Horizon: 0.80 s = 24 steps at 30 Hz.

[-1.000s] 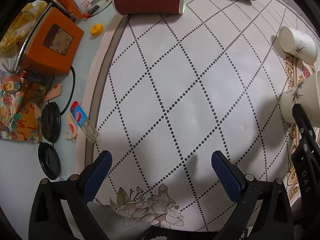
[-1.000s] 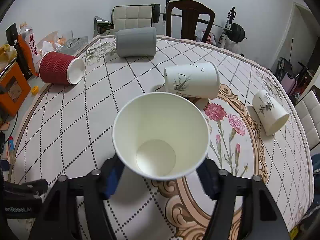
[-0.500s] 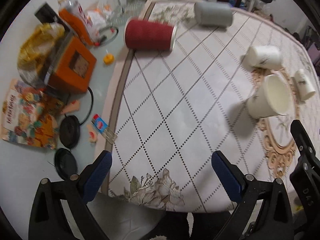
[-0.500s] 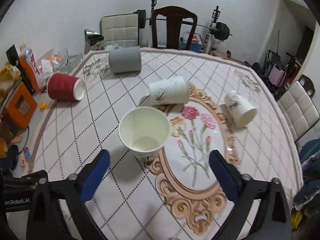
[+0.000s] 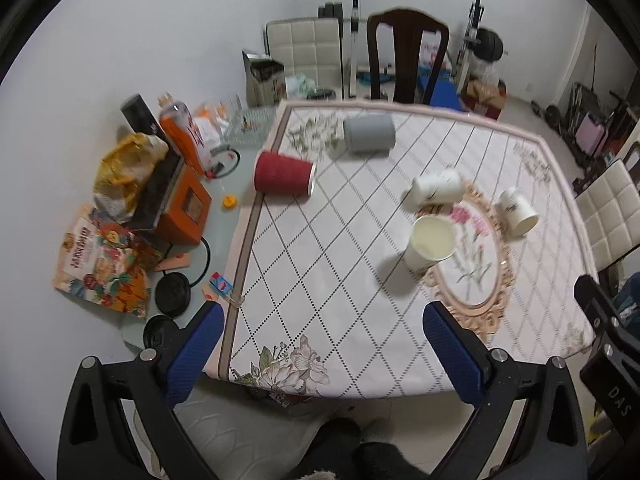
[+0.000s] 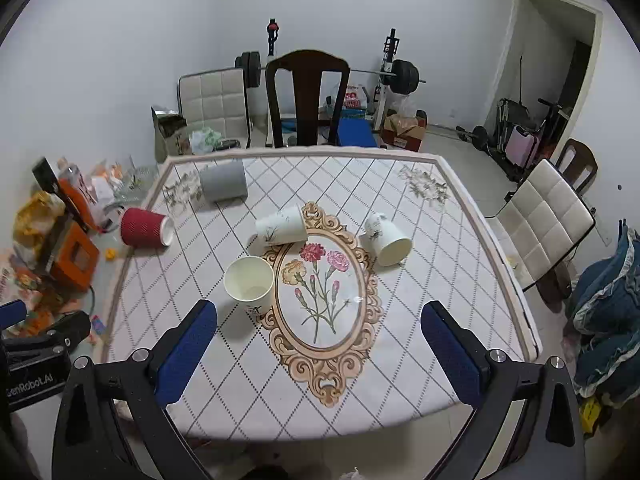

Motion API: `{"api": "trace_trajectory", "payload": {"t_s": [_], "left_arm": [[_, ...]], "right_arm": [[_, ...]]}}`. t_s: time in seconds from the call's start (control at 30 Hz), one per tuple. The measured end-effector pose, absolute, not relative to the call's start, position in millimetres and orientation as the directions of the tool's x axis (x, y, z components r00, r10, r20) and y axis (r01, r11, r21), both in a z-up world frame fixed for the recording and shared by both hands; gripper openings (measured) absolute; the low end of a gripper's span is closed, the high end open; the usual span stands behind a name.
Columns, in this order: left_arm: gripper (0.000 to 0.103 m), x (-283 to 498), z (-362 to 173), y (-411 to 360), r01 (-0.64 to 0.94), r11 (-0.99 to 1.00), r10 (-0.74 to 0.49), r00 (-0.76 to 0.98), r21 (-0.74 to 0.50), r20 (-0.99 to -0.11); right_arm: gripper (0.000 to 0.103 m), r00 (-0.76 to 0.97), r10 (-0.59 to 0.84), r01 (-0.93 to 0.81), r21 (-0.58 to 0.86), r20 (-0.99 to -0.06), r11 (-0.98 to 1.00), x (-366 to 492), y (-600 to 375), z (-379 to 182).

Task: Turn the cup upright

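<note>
Both grippers are wide open and hold nothing: the left gripper (image 5: 320, 354) and the right gripper (image 6: 320, 350) hang over the near edge of the table (image 6: 460, 216), with blue pads (image 6: 186, 354) far apart.

On the table the cup (image 6: 249, 283) stands upright, mouth up, in the middle part, a little toward the left edge. Its base touches the left rim of the oval flower frame (image 6: 322, 304) printed on the cloth. From the left wrist view the same cup (image 5: 430, 242) is seen upright too.

Four other cups lie on their sides. One white cup (image 6: 281, 225) lies just behind the upright one, at the top of the frame. Another white cup (image 6: 386, 239) lies at the right side of the frame, its mouth toward the near right. The red cup (image 6: 145, 228) lies at the left edge, mouth to the right. The grey cup (image 6: 223, 181) lies near the far left corner.

Left of the cloth is an orange box (image 6: 74, 258). Behind the far edge stands a dark chair (image 6: 307, 98).
</note>
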<state>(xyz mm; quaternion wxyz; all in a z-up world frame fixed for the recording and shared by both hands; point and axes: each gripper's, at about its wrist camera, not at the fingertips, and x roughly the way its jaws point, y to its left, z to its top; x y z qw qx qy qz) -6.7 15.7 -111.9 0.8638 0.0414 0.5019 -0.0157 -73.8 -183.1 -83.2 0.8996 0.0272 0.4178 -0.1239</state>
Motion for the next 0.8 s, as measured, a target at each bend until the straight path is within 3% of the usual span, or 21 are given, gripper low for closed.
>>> {"api": "trace_trajectory", "payload": {"t_s": [0.3, 0.8], "left_arm": [[0.102, -59.2, -59.8, 9.6, 0.062, 0.997, 0.0, 0.581, 0.044, -0.814], [0.102, -116.4, -29.1, 15.0, 0.055, 0.996, 0.023, 0.645, 0.076, -0.764]], "right_arm": [[0.103, 0.661, -0.165, 0.217, -0.024, -0.732, 0.976, -135.1, -185.8, -19.2], [0.103, 0.703, -0.155, 0.205, -0.011, -0.694, 0.979, -194.8, -176.0, 18.0]]}}
